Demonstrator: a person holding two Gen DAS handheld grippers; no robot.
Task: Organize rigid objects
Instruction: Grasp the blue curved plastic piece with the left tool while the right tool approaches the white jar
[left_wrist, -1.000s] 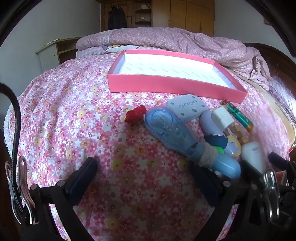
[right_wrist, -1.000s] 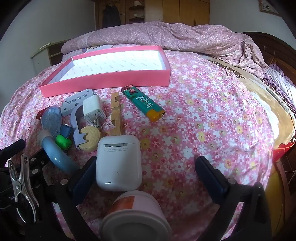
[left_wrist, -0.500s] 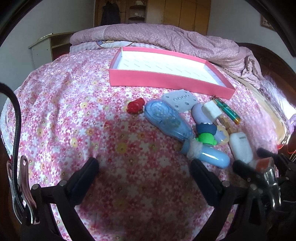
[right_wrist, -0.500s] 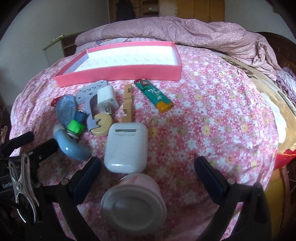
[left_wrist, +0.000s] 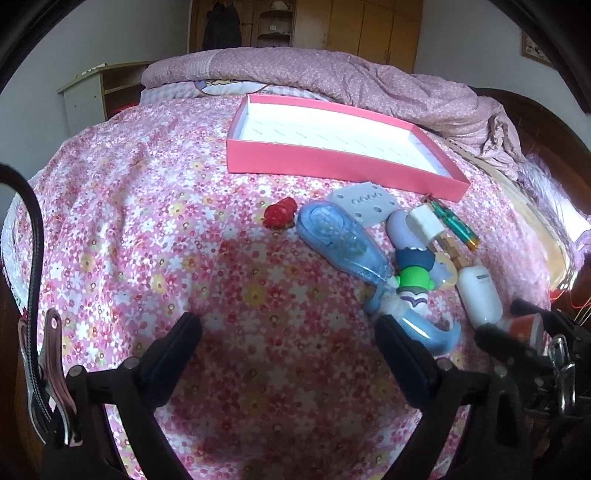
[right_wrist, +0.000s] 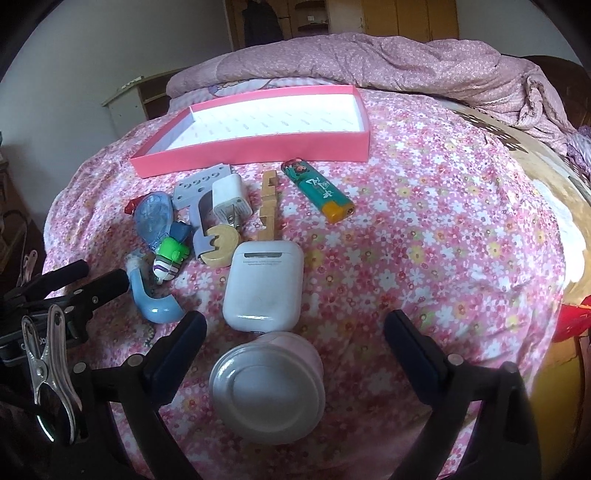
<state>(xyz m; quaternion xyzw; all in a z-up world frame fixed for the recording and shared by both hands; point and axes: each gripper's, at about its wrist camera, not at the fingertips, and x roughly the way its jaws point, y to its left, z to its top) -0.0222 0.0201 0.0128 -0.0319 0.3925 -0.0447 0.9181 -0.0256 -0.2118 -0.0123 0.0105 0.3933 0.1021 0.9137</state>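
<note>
Jar (right_wrist: 267, 387) | smooth, rigid, likely light (slippery lid): grip its sides | right gripper (right_wrist: 293, 338) spread, empty | left gripper (left_wrist: 288, 338) closing on nothing

We see bed (right_wrist: 424, 236), floral sheet | on it: pink tray (right_wrist: 258, 151), lighter (right_wrist: 317, 190), earbud case (right_wrist: 264, 284), jar (right_wrist: 267, 387), small clutter, quilt (right_wrist: 369, 62) behind

Small rigid objects (right_wrist: 236, 236) lie clustered before an empty pink tray (right_wrist: 258, 155)
</note>
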